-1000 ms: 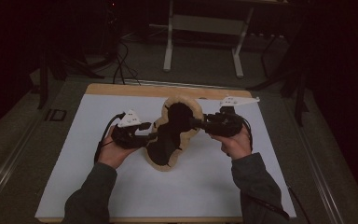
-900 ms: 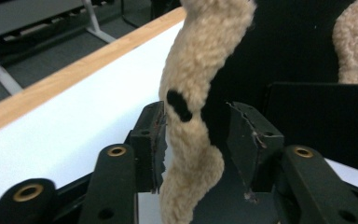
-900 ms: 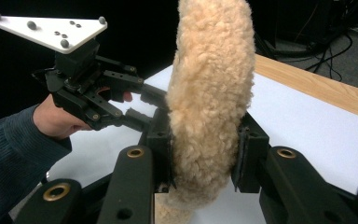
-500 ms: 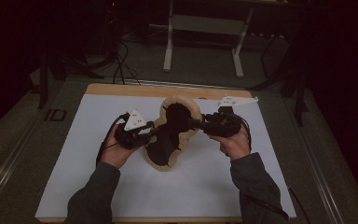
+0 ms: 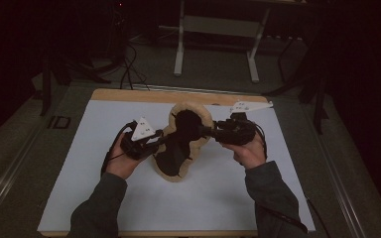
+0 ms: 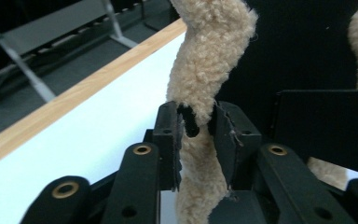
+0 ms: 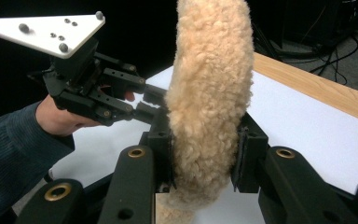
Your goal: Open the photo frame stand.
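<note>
A tan fleece piece with a black inside [image 5: 178, 148] is held up over the white mat [image 5: 79, 163] between both grippers. My left gripper [image 5: 164, 140] is at its left edge. In the left gripper view the jaws [image 6: 198, 126] have just been closing, and the pads now pinch the curly tan rim [image 6: 205, 60]. My right gripper [image 5: 206, 131] is shut on the upper right rim. In the right gripper view its pads squeeze the thick fleece edge [image 7: 209, 93] from both sides [image 7: 205, 154]. The left gripper [image 7: 142, 105] and its hand are seen beyond the fleece.
The white mat covers a wooden table whose far edge [image 5: 129, 95] shows as a tan strip. Behind the table stands a metal desk frame [image 5: 218, 44], with cables on the dark floor [image 5: 129, 64]. Both forearms come in from the bottom.
The left gripper's jaws have narrowed onto the fleece's left rim. Both hands and the fleece have stayed where they were.
</note>
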`<state>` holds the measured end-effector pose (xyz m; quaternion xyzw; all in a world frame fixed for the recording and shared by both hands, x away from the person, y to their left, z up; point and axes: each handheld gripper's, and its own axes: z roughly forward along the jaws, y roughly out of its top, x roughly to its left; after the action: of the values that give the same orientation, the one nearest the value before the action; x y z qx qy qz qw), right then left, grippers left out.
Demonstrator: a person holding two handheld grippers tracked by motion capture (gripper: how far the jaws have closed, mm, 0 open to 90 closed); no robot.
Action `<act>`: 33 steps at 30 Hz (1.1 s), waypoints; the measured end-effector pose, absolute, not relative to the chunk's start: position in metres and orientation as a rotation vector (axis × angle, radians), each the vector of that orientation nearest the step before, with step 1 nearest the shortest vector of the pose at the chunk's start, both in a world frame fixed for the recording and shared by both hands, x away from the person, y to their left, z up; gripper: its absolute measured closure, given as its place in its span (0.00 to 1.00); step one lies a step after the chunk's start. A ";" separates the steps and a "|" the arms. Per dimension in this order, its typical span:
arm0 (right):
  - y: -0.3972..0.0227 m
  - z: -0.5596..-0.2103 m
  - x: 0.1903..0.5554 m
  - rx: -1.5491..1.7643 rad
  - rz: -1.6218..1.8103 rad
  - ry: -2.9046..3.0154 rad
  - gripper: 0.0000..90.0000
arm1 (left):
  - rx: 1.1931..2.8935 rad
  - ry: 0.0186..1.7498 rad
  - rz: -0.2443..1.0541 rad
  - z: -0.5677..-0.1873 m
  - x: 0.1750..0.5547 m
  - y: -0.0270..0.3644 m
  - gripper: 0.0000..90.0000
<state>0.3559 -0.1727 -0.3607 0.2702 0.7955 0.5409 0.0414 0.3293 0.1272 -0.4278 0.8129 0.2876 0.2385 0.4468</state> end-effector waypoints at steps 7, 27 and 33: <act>-0.174 -0.361 0.357 0.821 1.651 2.446 0.73 | 1.988 0.712 0.528 -0.428 0.331 0.127 0.61; -0.169 -0.355 0.353 0.694 1.608 2.500 0.73 | 1.984 0.666 0.383 -0.429 0.340 0.134 0.45; -0.168 -0.353 0.351 0.656 1.604 2.519 0.74 | 1.989 0.647 0.354 -0.430 0.340 0.135 0.44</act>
<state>0.3513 -0.1685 -0.3532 0.2145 0.8232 0.5240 0.0420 0.3401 0.1346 -0.4297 0.8181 0.2660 0.1457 0.4885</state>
